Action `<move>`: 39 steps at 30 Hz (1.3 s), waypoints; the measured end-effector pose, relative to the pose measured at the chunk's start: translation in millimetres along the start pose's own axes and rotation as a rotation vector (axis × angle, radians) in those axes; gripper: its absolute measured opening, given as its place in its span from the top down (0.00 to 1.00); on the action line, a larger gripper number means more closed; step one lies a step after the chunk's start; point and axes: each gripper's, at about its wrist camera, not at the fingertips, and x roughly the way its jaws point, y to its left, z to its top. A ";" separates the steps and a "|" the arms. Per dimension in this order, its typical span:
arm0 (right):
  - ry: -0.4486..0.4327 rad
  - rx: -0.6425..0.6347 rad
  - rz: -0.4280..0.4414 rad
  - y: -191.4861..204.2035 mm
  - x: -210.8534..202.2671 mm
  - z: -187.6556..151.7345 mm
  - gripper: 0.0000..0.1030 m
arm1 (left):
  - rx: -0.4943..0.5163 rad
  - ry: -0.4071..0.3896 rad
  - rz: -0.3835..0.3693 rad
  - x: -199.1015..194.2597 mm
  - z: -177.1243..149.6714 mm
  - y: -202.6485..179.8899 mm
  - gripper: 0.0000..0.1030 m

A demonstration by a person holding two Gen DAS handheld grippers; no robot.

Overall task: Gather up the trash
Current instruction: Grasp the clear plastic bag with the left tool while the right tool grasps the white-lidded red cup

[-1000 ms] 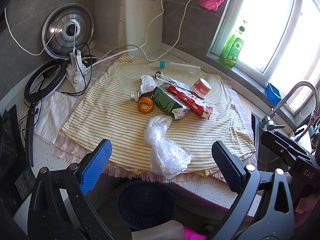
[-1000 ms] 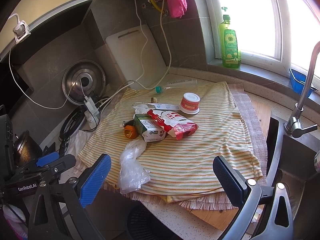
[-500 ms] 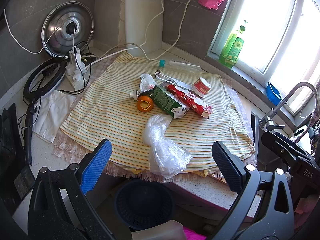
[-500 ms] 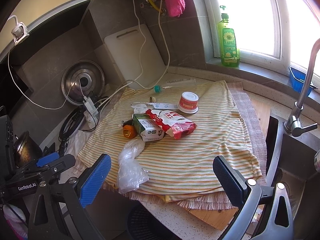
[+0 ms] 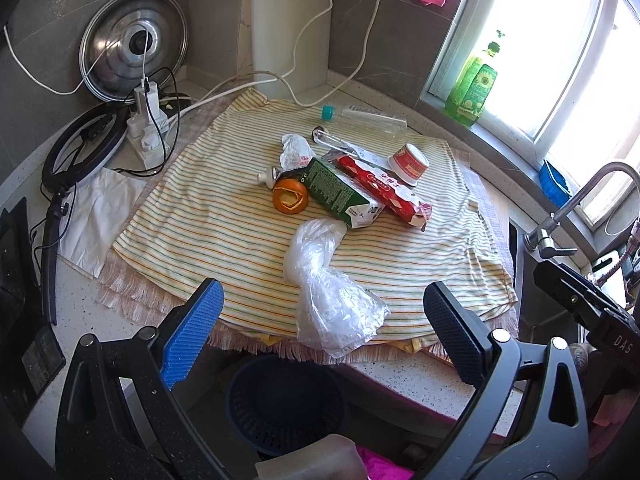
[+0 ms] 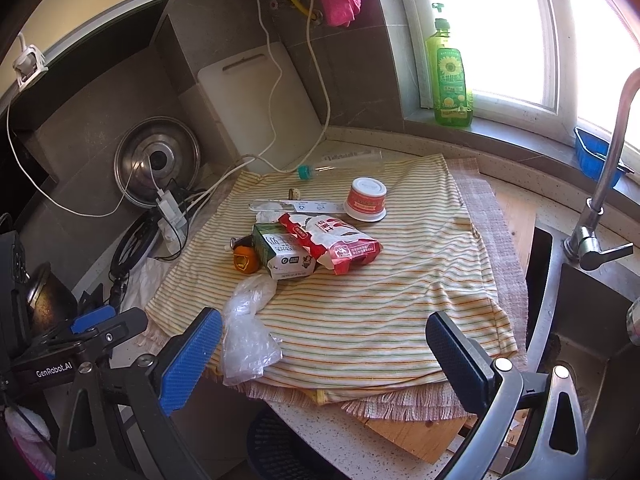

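Trash lies on a striped cloth [image 5: 224, 216] on the counter: a crumpled clear plastic bag [image 5: 328, 292] at the near edge, a green carton [image 5: 340, 194], a red wrapper [image 5: 384, 192], an orange peel [image 5: 290, 199], a red-and-white cup [image 5: 408, 163], a crumpled white wrapper [image 5: 295, 151] and a clear bottle [image 5: 368, 118]. A dark blue basket [image 5: 286, 404] stands on the floor below the counter edge. My left gripper [image 5: 324, 332] is open, just before the bag. My right gripper [image 6: 324, 356] is open and empty, short of the cloth [image 6: 380, 312]; the bag [image 6: 248, 332] lies by its left finger.
A pot lid [image 5: 134, 44], a power strip with cables [image 5: 148, 132], a ring light [image 5: 80, 148] and a white cutting board [image 5: 290, 24] stand at the back left. A green soap bottle [image 6: 450, 76] is on the sill. The tap [image 6: 604, 168] and sink [image 6: 588, 320] are at the right.
Both grippers have drifted slightly; the scene has shifted a little in each view. Nothing on the cloth has moved and both stay open.
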 end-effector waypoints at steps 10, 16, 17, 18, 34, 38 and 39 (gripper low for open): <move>0.039 -0.018 0.013 -26.7 35.9 17.1 0.01 | -0.028 0.084 -0.019 39.0 -3.3 14.8 0.02; 0.072 -0.086 -0.015 -30.4 61.7 37.9 0.02 | -0.073 0.132 -0.036 61.1 -0.1 25.8 0.13; 0.073 -0.095 -0.020 -31.4 65.7 41.4 0.02 | -0.078 0.140 -0.038 64.9 0.4 26.9 0.14; 0.073 -0.102 -0.023 -32.4 69.9 45.2 0.02 | -0.081 0.146 -0.037 68.7 0.5 27.6 0.15; 0.139 -0.141 -0.028 -51.5 151.8 103.7 0.12 | -0.144 0.250 -0.025 128.6 4.1 34.4 0.28; 0.160 -0.142 -0.016 -53.0 176.0 113.9 0.13 | -0.173 0.271 -0.025 139.8 2.4 35.6 0.30; 0.166 -0.142 -0.012 -53.2 183.0 116.9 0.14 | -0.180 0.274 -0.023 141.8 2.0 35.6 0.30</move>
